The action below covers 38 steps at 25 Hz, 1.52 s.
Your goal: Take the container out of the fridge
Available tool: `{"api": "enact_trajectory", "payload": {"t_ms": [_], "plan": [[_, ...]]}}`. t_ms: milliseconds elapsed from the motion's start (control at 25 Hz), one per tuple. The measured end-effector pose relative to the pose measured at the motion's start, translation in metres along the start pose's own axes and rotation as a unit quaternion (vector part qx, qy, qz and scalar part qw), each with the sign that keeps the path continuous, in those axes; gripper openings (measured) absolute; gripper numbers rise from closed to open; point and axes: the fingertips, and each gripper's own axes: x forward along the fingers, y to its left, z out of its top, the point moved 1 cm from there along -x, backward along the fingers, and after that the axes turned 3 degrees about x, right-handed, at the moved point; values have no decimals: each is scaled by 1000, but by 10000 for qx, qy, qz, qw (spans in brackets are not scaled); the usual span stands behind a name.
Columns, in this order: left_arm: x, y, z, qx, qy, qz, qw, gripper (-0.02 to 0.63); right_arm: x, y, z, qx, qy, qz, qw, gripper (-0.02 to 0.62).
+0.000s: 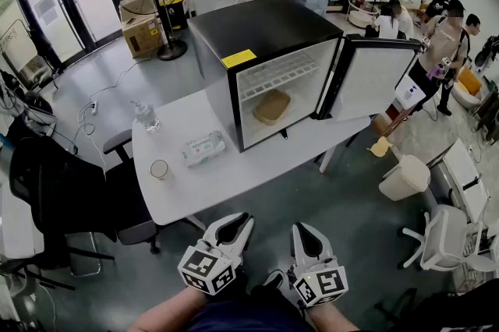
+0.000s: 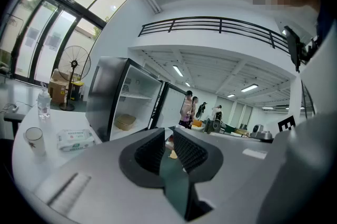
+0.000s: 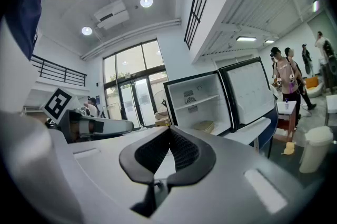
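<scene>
A black mini fridge [image 1: 257, 26] stands on a white table [image 1: 234, 178], its door [image 1: 366, 81] swung open to the right. On the fridge's floor lies a tan container [image 1: 271, 106], also seen in the left gripper view as the container [image 2: 125, 122] and in the right gripper view as the container [image 3: 203, 126]. Both grippers hover low by my body, well short of the table. My left gripper [image 1: 243, 220] [image 2: 169, 133] is open by a narrow gap, with nothing in it. The right gripper [image 1: 306, 229] [image 3: 169, 129] is shut and empty.
On the table left of the fridge are a wipes pack [image 1: 204, 149], a paper cup [image 1: 160, 169] and a water bottle [image 1: 146, 117]. A black chair [image 1: 70, 182] stands at the left, a white bin [image 1: 405, 178] at the right. People [image 1: 440, 34] stand beyond the open door.
</scene>
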Motion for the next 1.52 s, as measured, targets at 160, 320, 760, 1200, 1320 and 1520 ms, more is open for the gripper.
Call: {"api": "enact_trajectory", "payload": {"t_ms": [160, 320, 760, 1200, 1320, 1520], "plan": [[0, -19, -3, 9, 2, -79, 10000, 51, -12, -6, 12, -202, -85, -65, 9997, 6], [3, -33, 4, 141, -41, -310, 9994, 51, -24, -4, 22, -279, -237, -216, 9991, 6], [7, -6, 20, 282, -218, -586, 9976, 52, -3, -6, 21, 1, -333, -648, 9973, 6], [5, 44, 27, 462, -205, -978, 9939, 52, 39, 22, 21, -287, -256, -1117, 9930, 6], [11, 49, 24, 416, -152, -1020, 9938, 51, 43, 19, 16, -264, -188, -1173, 9926, 6], [32, 49, 21, 394, -44, -1014, 9941, 51, 58, 3, 10, -102, -27, -966, 9953, 6]]}}
